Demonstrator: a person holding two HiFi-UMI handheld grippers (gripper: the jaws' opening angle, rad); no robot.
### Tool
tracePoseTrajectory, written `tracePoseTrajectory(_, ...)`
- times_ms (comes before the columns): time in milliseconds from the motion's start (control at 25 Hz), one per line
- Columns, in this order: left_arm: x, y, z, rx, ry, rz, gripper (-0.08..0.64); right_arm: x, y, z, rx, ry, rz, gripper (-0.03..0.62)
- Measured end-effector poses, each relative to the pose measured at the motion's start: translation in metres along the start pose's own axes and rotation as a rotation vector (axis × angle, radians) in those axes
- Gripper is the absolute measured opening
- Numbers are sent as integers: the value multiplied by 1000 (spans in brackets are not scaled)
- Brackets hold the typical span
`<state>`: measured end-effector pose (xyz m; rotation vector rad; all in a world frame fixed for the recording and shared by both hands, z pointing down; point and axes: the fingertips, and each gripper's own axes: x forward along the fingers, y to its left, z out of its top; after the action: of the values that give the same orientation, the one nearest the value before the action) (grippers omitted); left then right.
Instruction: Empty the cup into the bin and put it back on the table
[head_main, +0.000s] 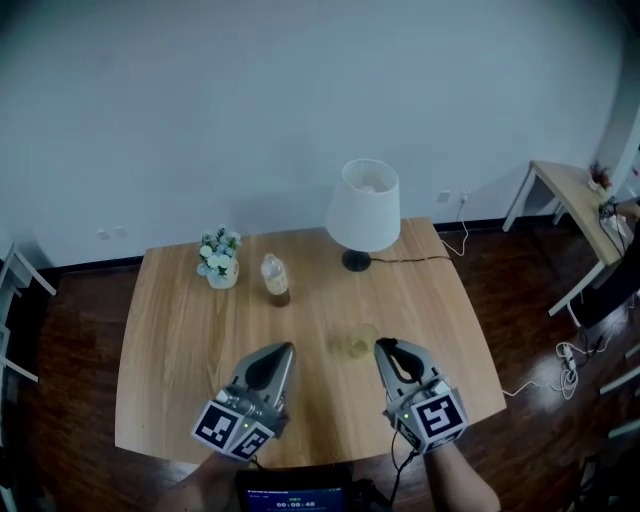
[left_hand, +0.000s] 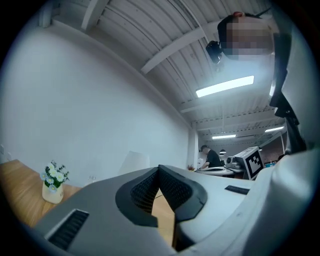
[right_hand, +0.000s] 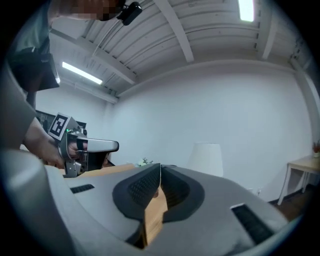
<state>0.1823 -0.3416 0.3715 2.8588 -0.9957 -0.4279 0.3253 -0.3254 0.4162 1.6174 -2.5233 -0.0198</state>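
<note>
- Standing upright on the table (head_main: 180, 340), the cup (head_main: 358, 340) sat toward 5 o'clock from the tabletop's middle. It looked pale and see-through, and whether anything was in it could not be told.
- That scene fitted two stages: a cup waiting to be carried off, or one already set back down. No bin showed in any view.
- The right gripper (head_main: 385, 348) hung at 3 o'clock of the cup, just beside it and seemingly raised above the tabletop, with its fingers pressed together on nothing.
- The nearest risk, I judged, was a sideways drift of that closed tip. It would strike the cup's wall and tip or slide it, since a cup like that probably weighed little.
- The left gripper (head_main: 285, 350) was at 9 o'clock of the cup and a little farther off, its fingers likewise shut and empty. A swing inward from that side could knock the cup just the same.
- A bottle (head_main: 275, 279) stood at 11 o'clock of the cup and a lamp (head_main: 364, 207) at 12 o'clock, its cord (head_main: 410, 260) trailing toward the table's 2 o'clock edge. A toppled cup could roll or spill that way.
- The flower pot (head_main: 221, 259) at 10 o'clock stood well apart and seemed out of harm's way.
</note>
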Motion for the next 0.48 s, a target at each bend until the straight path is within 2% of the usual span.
tracePoseTrajectory(120, -6, -9, 19, 41, -23, -37, -8, -8, 9, 12, 11, -13, 15, 9)
tracePoseTrajectory(240, -16, -14, 26, 62, -19, -57, -8, -18, 9, 19, 44, -15, -4, 5)
tracePoseTrajectory(480, -35, -6, 41, 63, -46, -35, -8, -35, 3, 34, 84, -44, -48, 3)
